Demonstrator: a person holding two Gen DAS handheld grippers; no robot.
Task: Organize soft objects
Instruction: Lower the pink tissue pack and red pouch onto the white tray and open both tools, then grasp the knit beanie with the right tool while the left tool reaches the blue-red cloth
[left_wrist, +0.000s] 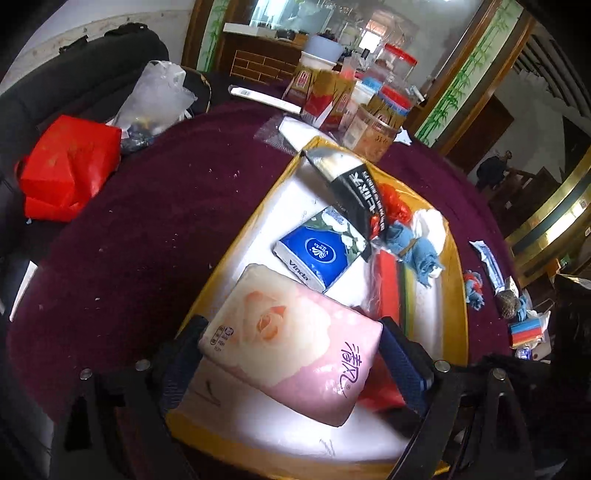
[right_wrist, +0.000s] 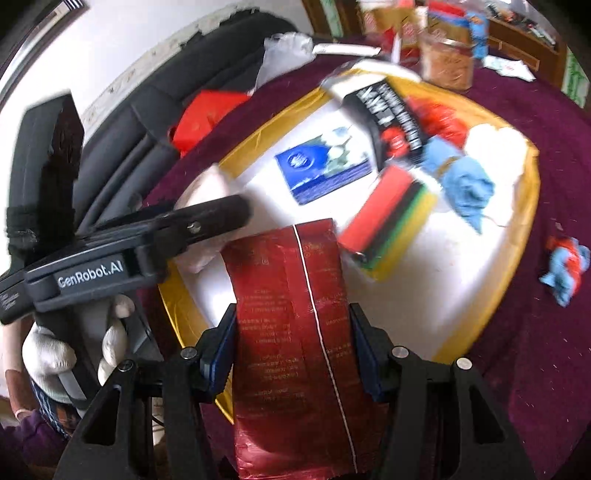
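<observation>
Wedging between left gripper (left_wrist: 291, 363) fingers, pink tissue pack (left_wrist: 291, 339); red pack (right_wrist: 295, 332) likewise in right gripper (right_wrist: 293, 354).

— What sat on the white tray (left_wrist: 448, 295) with the yellow rim?

— A pink tissue pack (left_wrist: 291, 343) printed with a rose lay tilted at its near end. Beyond it rested a blue Vinda tissue pack (left_wrist: 317, 253), then a black pouch (left_wrist: 354, 188) with white lettering.

— And to the right?

— A striped sponge stack (left_wrist: 397, 291) in red, green and yellow, a blue cloth (left_wrist: 417, 251) bunched just beside it, and white wadding (right_wrist: 495, 147) behind. A dark red packet (right_wrist: 295, 332) stood over the tray's near edge.
</observation>
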